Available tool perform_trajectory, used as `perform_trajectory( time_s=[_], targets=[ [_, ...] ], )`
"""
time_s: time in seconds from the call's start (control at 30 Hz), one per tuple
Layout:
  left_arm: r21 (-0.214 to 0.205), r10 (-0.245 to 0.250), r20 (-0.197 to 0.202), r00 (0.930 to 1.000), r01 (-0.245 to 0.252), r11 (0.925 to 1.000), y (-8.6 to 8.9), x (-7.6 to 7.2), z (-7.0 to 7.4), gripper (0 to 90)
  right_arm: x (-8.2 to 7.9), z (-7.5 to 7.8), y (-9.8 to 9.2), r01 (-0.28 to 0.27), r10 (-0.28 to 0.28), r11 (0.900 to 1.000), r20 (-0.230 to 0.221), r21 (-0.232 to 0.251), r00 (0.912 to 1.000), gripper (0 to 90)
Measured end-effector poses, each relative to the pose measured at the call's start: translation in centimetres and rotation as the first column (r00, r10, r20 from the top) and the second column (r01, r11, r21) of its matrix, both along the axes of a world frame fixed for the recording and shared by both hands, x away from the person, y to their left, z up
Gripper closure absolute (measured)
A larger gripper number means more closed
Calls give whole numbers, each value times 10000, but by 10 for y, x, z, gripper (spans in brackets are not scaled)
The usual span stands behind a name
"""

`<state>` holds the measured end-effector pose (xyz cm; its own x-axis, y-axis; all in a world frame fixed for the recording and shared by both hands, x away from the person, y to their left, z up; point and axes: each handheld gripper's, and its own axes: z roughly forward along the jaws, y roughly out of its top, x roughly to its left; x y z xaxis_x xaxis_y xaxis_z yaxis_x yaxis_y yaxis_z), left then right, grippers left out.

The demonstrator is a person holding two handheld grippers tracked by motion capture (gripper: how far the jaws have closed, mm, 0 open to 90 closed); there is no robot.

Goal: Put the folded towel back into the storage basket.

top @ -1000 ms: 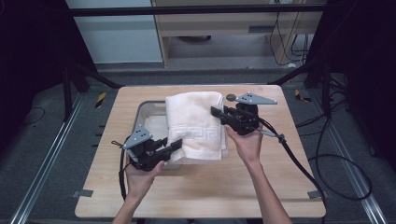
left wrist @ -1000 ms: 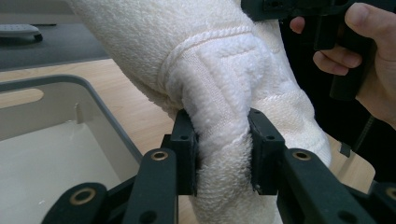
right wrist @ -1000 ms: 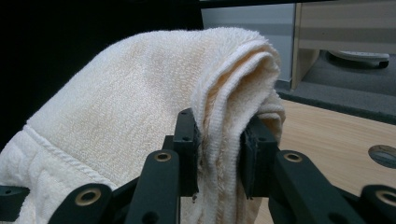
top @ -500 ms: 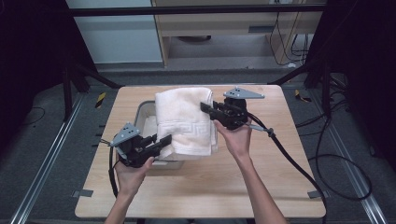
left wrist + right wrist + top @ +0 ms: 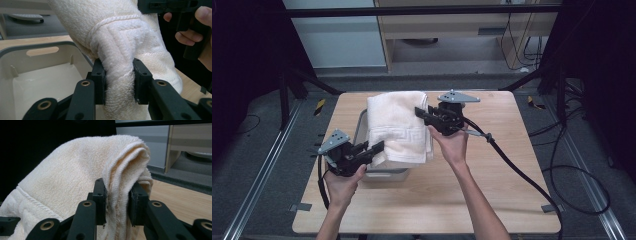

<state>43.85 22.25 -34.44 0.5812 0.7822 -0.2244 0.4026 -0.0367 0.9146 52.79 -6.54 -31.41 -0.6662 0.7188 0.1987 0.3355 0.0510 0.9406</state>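
Left hand-held gripper point(image 5: 374, 148) clamps the near-left corner of a folded cream towel point(image 5: 398, 127); right hand-held gripper point(image 5: 421, 112) pinches its far-right edge. Towel hangs between them above a grey bin point(image 5: 387, 174) on the table point(image 5: 492, 175), left of centre.

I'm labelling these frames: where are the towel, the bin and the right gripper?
towel point(image 5: 397, 122): high view, folded top face.
bin point(image 5: 37, 46): left gripper view, grey rim.
right gripper point(image 5: 117, 202): right gripper view, between its fingers.
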Motion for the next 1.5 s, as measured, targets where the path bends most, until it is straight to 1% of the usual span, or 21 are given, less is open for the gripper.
perform_trajectory(
  time_s=[0.2,0.27,0.3,0.53,0.77,0.9,0.97,1.07,1.23,1.5],
  targets=[
    [-105,228,-70,9997,-229,9997,11,4,-1,670,5,1,11,-64,64,10000,40,20,10000,715],
    [-95,317,-91,9995,-318,9994,13,6,-2,671,7,0,14,-68,68,10000,64,26,10000,715],
    [-131,352,-120,9993,-354,9993,14,7,-2,671,9,-2,17,-62,62,9999,-13,109,10000,715],
    [-180,522,-245,9983,-526,9985,23,10,-4,671,14,-6,26,-66,66,9999,3,89,10000,715],
    [-40,849,-239,9961,-850,9964,31,12,-5,671,21,-10,38,-121,120,9999,32,98,9999,715],
    [-16,1005,-355,9943,-1006,9949,36,16,-8,671,26,-13,46,-156,156,9999,16,62,9999,714],
    [10,1073,-418,9933,-1074,9942,39,19,-10,671,27,-15,49,-139,139,9999,30,-17,9999,714],
    [6,1107,-532,9924,-1108,9938,41,22,-14,671,31,-20,53,-150,150,9999,-57,-14,9999,715],
    [144,1169,-727,9905,-1162,9931,43,27,-22,671,36,-29,57,-80,77,9998,-176,-157,9998,715],
    [305,1263,-1068,9862,-1238,9918,49,31,-32,671,44,-44,65,-115,104,9997,-552,-206,9984,715]
  ],
)
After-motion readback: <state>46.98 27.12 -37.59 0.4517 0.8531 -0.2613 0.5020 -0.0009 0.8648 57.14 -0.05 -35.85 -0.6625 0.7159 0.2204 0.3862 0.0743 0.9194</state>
